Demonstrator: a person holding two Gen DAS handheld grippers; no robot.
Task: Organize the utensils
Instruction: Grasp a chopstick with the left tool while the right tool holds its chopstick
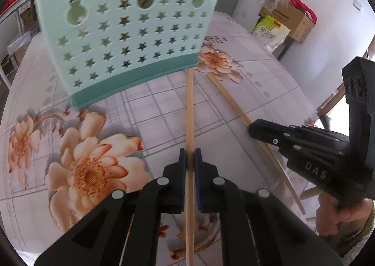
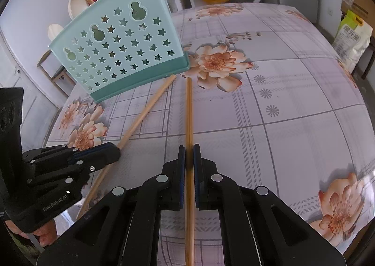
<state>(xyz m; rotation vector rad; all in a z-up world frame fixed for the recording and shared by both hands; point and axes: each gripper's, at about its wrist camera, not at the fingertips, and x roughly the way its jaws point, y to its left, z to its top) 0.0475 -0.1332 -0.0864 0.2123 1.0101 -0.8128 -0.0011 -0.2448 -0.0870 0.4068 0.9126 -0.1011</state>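
- Plainly, the pick-up step is in hand: the left gripper (image 1: 190,157) is clamped on one chopstick (image 1: 189,106), the right gripper (image 2: 189,155) on the other chopstick (image 2: 189,111)
- Both sticks run ahead of the jaws toward the green holder (image 2: 121,50)
- Next, each likely needs lifting, tipping upright and lowering into the holder's open top

Bright daylight, soft shadows on bench (image 1: 234,106); fisheye bends edges w/ dark corners; chopstick (image 2: 189,111) blurred in right view

Black tongs (image 1: 190,160), blue pads (image 1: 181,160), silver rivets (white lettering on bodies).
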